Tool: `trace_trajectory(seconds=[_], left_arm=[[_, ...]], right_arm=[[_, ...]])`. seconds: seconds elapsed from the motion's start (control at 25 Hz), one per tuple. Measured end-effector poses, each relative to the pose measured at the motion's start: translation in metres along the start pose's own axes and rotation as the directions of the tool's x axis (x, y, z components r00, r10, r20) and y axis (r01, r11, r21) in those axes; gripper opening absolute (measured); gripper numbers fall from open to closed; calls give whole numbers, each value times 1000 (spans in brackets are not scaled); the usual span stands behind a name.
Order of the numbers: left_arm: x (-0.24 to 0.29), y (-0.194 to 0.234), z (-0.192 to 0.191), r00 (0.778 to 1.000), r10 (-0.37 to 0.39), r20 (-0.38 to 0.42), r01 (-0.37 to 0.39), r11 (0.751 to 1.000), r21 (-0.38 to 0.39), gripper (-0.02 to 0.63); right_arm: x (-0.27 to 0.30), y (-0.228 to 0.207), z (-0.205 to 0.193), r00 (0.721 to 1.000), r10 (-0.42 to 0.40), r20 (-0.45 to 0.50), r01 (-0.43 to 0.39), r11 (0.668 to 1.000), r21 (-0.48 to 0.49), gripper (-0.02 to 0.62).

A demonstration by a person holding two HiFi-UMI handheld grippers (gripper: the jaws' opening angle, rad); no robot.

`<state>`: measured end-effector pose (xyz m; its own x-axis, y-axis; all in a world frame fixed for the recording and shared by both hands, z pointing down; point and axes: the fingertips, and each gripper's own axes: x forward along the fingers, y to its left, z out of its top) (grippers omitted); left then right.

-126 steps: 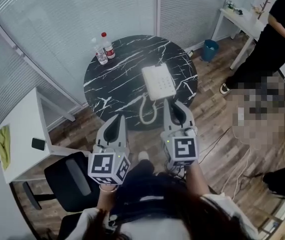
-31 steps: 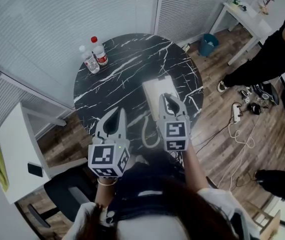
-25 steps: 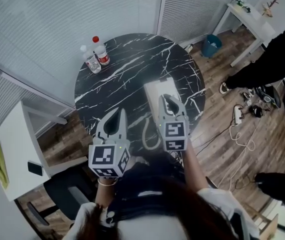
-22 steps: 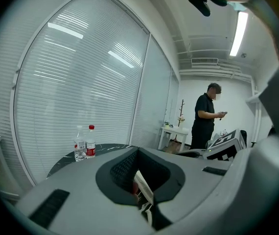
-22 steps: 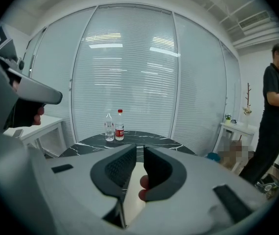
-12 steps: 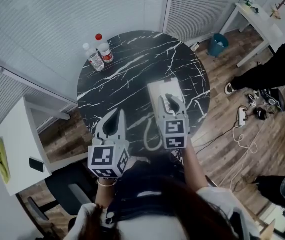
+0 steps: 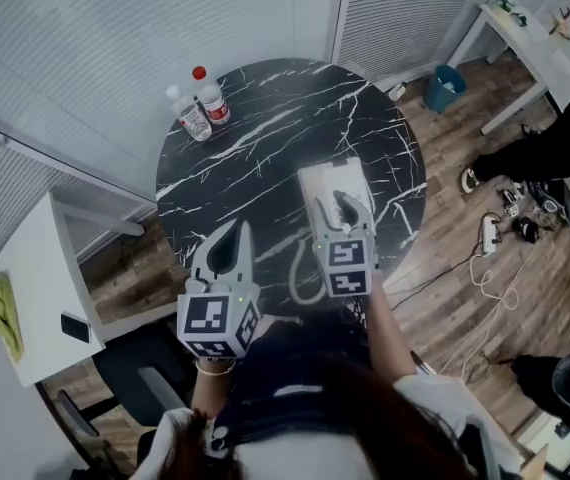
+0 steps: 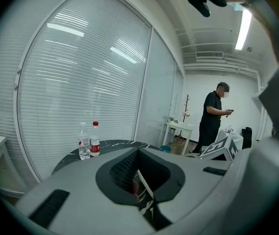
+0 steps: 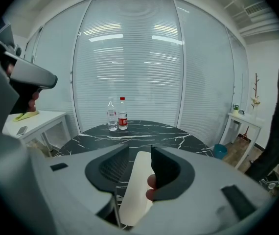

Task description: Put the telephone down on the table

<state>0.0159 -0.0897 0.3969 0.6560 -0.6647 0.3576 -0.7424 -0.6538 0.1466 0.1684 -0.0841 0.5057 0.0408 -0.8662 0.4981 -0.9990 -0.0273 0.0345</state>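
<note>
The white telephone (image 7: 327,180) lies flat on the near right part of the round black marble table (image 7: 265,138). Its coiled cord (image 7: 300,273) hangs over the near edge. My right gripper (image 7: 343,206) is over the telephone's near end. In the right gripper view the telephone (image 9: 137,185) runs between the jaws of the right gripper (image 9: 139,152), which are opening; a dark gap shows beside the left pad. My left gripper (image 7: 227,240) hovers at the table's near edge, shut and holding nothing. The left gripper view shows the left gripper (image 8: 138,153) with only the table beyond it.
Two water bottles (image 7: 203,108) stand at the table's far left edge. A white desk (image 7: 35,288) is to the left and a dark chair (image 7: 135,368) below it. A person in black (image 7: 555,148), a blue bin (image 7: 445,88) and floor cables (image 7: 495,238) are to the right.
Since the earliest frame my right gripper moved forward over the telephone. In the last second its jaws spread apart. The left gripper stayed in place.
</note>
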Motion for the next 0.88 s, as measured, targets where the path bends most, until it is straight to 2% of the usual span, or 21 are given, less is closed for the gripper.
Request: trace_trajectory(seconds=[0.36,0.88], left_arm=[[7,6,-4,1000,22,-21,-22,1000,-5,2],[15,12,-10,997,57,-47,-58,998,-19,2]], right_arm=[[17,1,-17,998,27,-59,-27,1000,-2,196],[39,1,-47,988,47,-148,-47,999,2,220]])
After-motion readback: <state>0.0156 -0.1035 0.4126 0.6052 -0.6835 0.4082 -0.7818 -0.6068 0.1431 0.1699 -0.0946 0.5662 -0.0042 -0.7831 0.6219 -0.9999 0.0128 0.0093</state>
